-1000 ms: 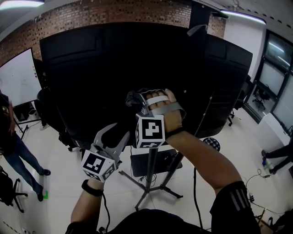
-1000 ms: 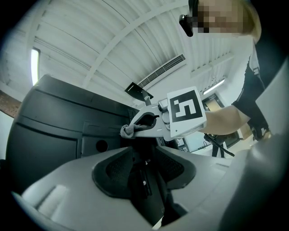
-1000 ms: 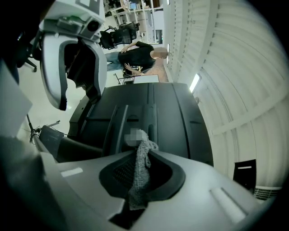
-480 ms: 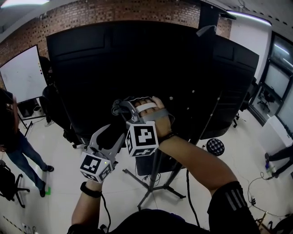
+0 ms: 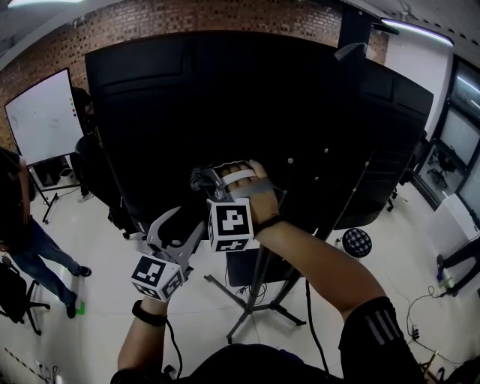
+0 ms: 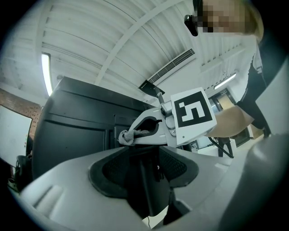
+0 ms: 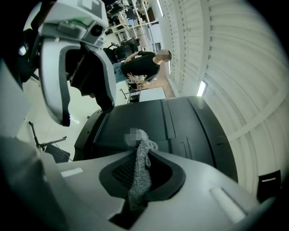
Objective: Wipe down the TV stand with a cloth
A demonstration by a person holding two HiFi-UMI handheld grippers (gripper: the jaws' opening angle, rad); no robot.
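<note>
A large black TV back panel (image 5: 225,105) stands on a dark tripod TV stand (image 5: 256,296). My right gripper (image 5: 201,180) is shut on a grey knitted cloth (image 7: 141,173), whose bunched end (image 5: 198,177) sticks out past the tips close to the panel. In the left gripper view the same cloth (image 6: 127,135) shows at the right gripper's tip. My left gripper (image 5: 184,223) sits lower and to the left, just under the right one. Its jaws are opening, with nothing between them; its fingers (image 6: 113,173) frame only the stand's pole.
A whiteboard (image 5: 41,116) stands at the far left, with a person (image 5: 22,240) near it. A round patterned stool (image 5: 358,241) sits right of the stand. Cables (image 5: 319,322) trail across the pale floor. The brick wall (image 5: 150,22) is behind the TV.
My right hand has drifted left and slightly down with the cloth, staying close to the black panel. The left gripper followed a little, and its jaws look wider.
</note>
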